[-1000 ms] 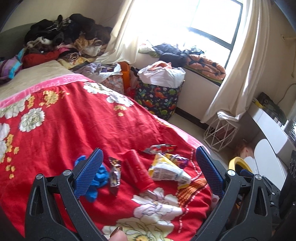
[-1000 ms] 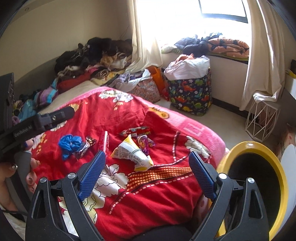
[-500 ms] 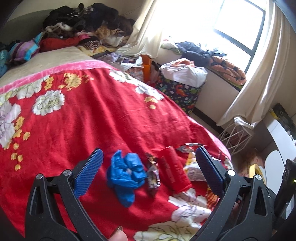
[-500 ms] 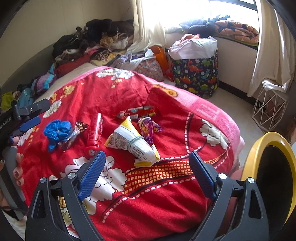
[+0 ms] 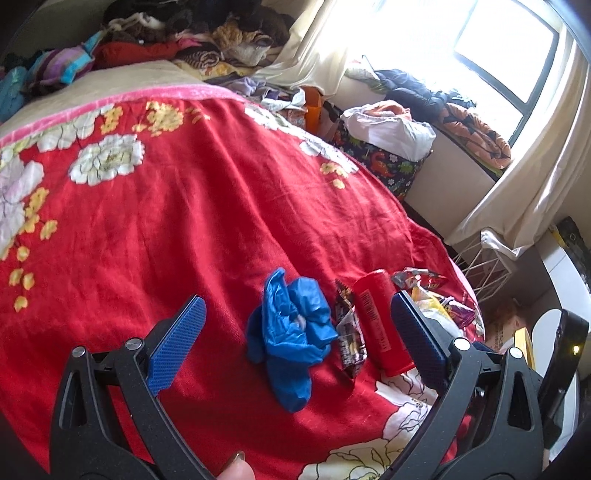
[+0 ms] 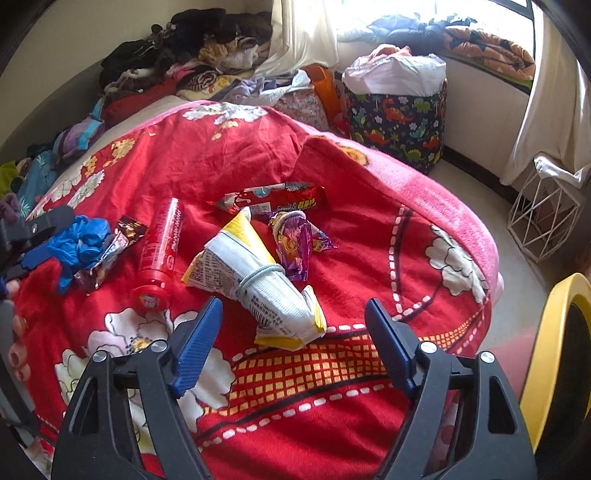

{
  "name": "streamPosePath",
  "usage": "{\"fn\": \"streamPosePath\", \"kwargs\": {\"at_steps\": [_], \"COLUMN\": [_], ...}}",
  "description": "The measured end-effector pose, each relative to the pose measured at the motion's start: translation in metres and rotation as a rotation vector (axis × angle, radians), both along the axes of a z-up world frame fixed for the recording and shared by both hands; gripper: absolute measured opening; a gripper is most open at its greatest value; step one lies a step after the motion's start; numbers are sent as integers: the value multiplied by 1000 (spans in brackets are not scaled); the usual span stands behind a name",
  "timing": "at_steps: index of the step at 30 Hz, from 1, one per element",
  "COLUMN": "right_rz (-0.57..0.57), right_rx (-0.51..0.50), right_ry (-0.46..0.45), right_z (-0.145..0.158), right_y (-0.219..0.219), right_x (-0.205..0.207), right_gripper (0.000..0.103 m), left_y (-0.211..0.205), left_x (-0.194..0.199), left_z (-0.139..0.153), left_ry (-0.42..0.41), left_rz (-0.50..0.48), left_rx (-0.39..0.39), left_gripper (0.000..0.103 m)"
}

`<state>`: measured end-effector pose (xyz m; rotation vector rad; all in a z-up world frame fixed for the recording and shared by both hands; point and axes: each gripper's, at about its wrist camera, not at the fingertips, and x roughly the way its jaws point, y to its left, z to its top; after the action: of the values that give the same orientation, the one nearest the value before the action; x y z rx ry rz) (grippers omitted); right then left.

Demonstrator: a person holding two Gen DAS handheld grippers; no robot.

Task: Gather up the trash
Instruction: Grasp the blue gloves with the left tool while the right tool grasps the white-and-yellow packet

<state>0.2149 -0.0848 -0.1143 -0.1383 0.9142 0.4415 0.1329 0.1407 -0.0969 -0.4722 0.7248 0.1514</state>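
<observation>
Trash lies on a red flowered blanket. My left gripper is open above a crumpled blue glove, which lies between its blue pads without touching them. Beside the glove are a dark snack wrapper and a red tube. My right gripper hangs over a white and yellow snack bag bound with a rubber band; its jaws are closing and the pads stand clear of the bag. Farther off lie a purple wrapper and a red wrapper.
A yellow-rimmed bin stands at the right, off the bed's edge. A dinosaur-print basket and a white wire basket stand on the floor near the window. Clothes are piled at the bed's far end.
Both grippers have sunk toward the blanket. The left one swung left, bringing the blue glove between its pads. The right one came closer to the snack bag and its jaws narrowed.
</observation>
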Motion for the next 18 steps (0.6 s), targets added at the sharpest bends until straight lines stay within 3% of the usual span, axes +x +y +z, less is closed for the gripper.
{"fn": "streamPosePath", "kwargs": {"at_steps": [5,7,12,14,18], "right_rz": [14,22,46,39,50], "right_rx": [6,36,66,88,120], "right_ry": [30,53,59,65,84], "right_z": [-6,-9,-7,-6,-5], "right_y": [6,7,9,6,6], "right_x": [8,8,3,-2,-15], "right_gripper": [69,57,44,33,31], "left_y": [2,3,6,7,6], "left_x": [1,2,2,1,0], "left_z": [-9,-11,-16,-17,-17], "left_ry": [27,41,58,61,64], "left_rz": [1,6,17,28,22], "left_rx": [-26,-28,-47,-51,-44], "left_gripper": [89,85,74,72,63]}}
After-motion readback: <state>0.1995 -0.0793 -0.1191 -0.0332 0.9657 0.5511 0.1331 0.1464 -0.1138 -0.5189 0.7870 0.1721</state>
